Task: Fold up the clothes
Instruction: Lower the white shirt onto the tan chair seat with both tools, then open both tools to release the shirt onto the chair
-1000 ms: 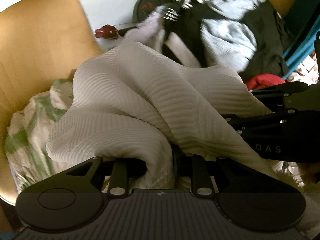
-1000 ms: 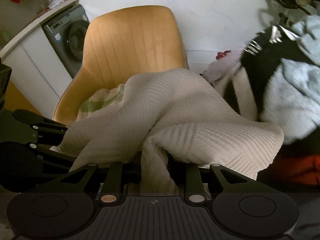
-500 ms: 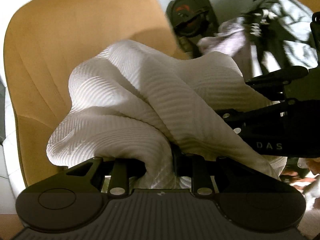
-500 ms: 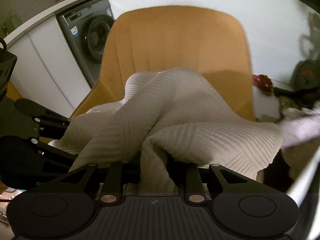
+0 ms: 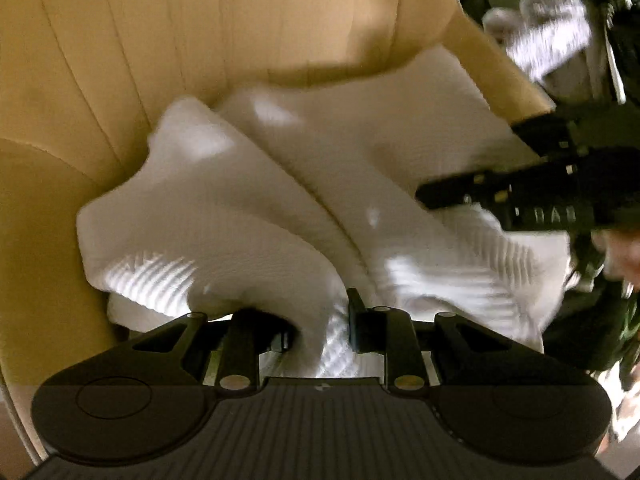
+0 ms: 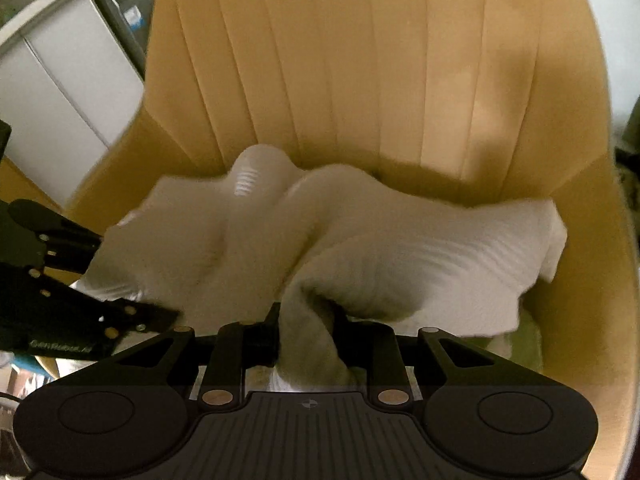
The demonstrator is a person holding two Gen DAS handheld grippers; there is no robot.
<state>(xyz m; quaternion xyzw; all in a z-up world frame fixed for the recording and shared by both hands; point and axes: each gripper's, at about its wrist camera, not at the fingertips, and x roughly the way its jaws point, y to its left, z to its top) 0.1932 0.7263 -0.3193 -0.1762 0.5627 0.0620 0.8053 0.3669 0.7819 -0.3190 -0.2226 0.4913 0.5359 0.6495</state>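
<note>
A white ribbed knit garment hangs bunched between both grippers, low over the seat of a mustard-yellow chair. My left gripper is shut on one gathered fold of it; the fabric hides the fingertips. My right gripper is shut on another fold of the white garment, fingertips hidden as well. In the left wrist view the right gripper is the black frame at the right, close by. In the right wrist view the left gripper shows at the left edge. The far end of the cloth touches the chair's backrest.
A green-patterned cloth peeks out on the seat under the white garment. A pile of dark and pale clothes lies beyond the chair at the upper right. White cabinets and a washing machine stand behind the chair at the left.
Both grippers have swung with the white garment from beside the clothes pile over to the yellow chair and sunk toward its seat. The grips on the cloth are unchanged.
</note>
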